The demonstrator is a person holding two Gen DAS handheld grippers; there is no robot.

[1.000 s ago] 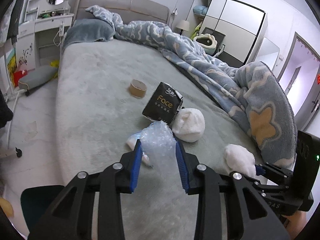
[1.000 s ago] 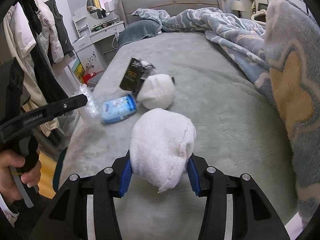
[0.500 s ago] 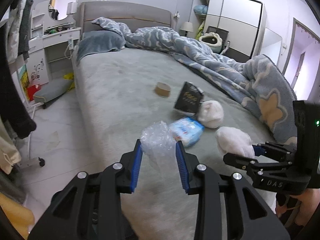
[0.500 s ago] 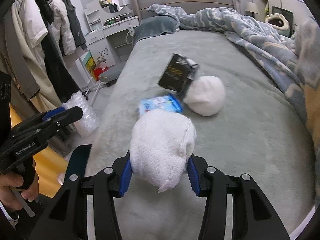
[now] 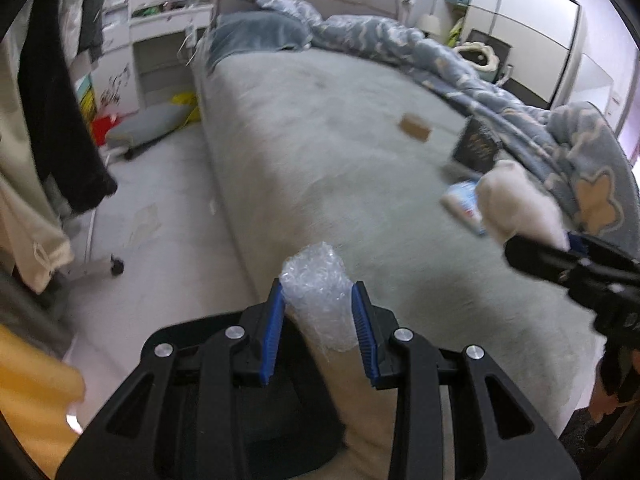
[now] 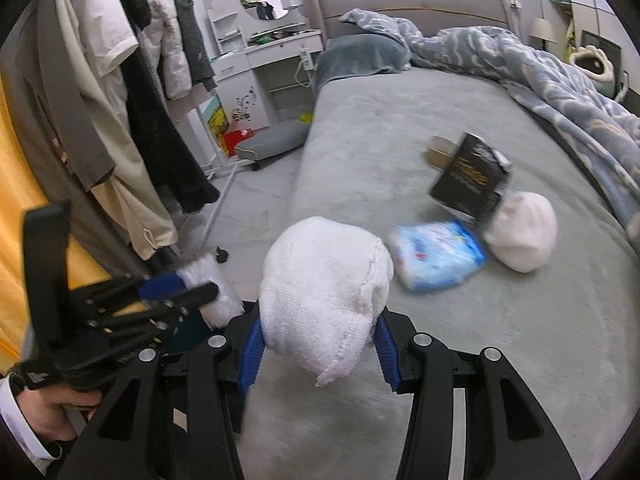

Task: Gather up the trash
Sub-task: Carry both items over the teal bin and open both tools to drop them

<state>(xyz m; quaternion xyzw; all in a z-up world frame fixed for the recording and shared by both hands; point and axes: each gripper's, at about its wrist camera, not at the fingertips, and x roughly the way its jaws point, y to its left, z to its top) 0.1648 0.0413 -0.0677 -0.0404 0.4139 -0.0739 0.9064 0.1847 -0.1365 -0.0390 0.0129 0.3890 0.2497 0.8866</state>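
I grip bubble wrap (image 5: 318,296) in left tool (image 5: 319,326) | right tool (image 6: 320,350) clamps white wad (image 6: 326,292) | both off the bed (image 6: 400,112) edge, probably for binning

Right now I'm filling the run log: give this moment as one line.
left gripper: shut on bubble wrap | right gripper: shut on white wad | bed: blue packet, black pack

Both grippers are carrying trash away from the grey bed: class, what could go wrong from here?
1. The crumpled clear bubble wrap in the left gripper is springy and might slip out.
2. The white towel ball bulges beyond the right gripper and could drop.
3. The two grippers are close and may collide.
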